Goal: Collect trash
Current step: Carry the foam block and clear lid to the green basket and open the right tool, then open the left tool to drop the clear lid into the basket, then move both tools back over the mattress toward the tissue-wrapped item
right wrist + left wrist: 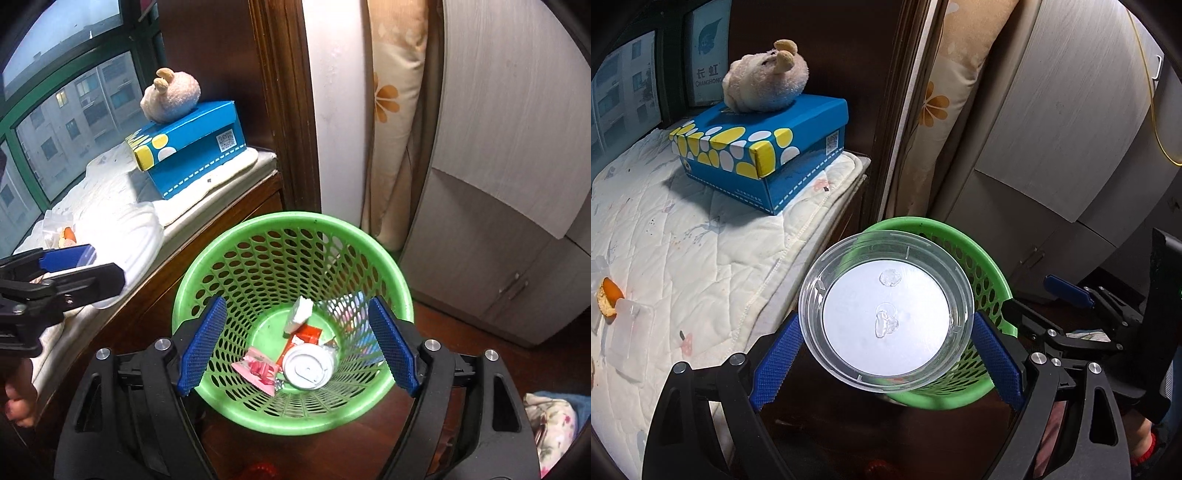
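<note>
Quilted window-seat cushion (701, 258) ran along the window, left of the green basket (291, 321), which stood on the dark wood floor against the seat's front, probably put there so trash could go straight in. Blue shoe box (764, 151) sat at the cushion's far end, up and left of the basket, plush toy (764, 77) lying on its lid; neither looked like trash. Left hand-held gripper (886, 350) was clamped on a clear plastic container (886, 314), blue pads pressed to its opposite sides, open mouth toward the camera, a few droplets on its bottom. Container was held just over the basket's near-left rim, likely lined up for a drop. Right hand-held gripper (295, 350) hung over the basket with fingers spread wide and nothing between them, looking straight down inside. Basket bottom already held a silver can (308, 365), pink wrapper (258, 369), red-orange wrapper (306, 336) and white folded packet (301, 312). Still on the cushion, well left of the basket: orange peel (607, 301) beside a clear plastic piece (631, 332), so collecting looked unfinished. Risk: the container is wide and could catch on the basket rim on release.
</note>
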`<state>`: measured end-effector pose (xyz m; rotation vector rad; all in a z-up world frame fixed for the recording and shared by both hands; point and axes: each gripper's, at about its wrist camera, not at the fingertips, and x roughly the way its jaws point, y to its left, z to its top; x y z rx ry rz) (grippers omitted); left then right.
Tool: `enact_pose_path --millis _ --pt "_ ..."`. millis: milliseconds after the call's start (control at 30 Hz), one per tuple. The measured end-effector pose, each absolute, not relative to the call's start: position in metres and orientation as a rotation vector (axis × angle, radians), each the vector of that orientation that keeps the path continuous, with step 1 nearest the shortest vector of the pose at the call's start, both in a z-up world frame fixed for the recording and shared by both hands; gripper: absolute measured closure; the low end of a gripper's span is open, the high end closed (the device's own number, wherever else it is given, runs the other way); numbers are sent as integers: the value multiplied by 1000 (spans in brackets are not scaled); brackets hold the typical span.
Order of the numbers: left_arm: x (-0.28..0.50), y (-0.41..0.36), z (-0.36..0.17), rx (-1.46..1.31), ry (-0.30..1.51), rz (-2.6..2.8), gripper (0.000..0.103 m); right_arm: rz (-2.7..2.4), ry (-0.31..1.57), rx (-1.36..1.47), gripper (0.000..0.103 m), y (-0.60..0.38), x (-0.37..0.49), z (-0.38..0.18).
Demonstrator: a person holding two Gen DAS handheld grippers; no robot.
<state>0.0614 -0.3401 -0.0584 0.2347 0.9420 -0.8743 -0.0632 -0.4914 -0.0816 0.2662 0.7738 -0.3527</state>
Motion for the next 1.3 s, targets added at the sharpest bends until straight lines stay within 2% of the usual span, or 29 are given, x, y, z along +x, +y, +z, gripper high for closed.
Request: enact_pose_path --millis 733,1300 --pt "60 -359 -79 189 1022 -919 12 -396 730 368 23 -507 -99 -78" --pt "79 -286 -56 147 964 -764 12 -290 721 329 22 -467 -75 -66"
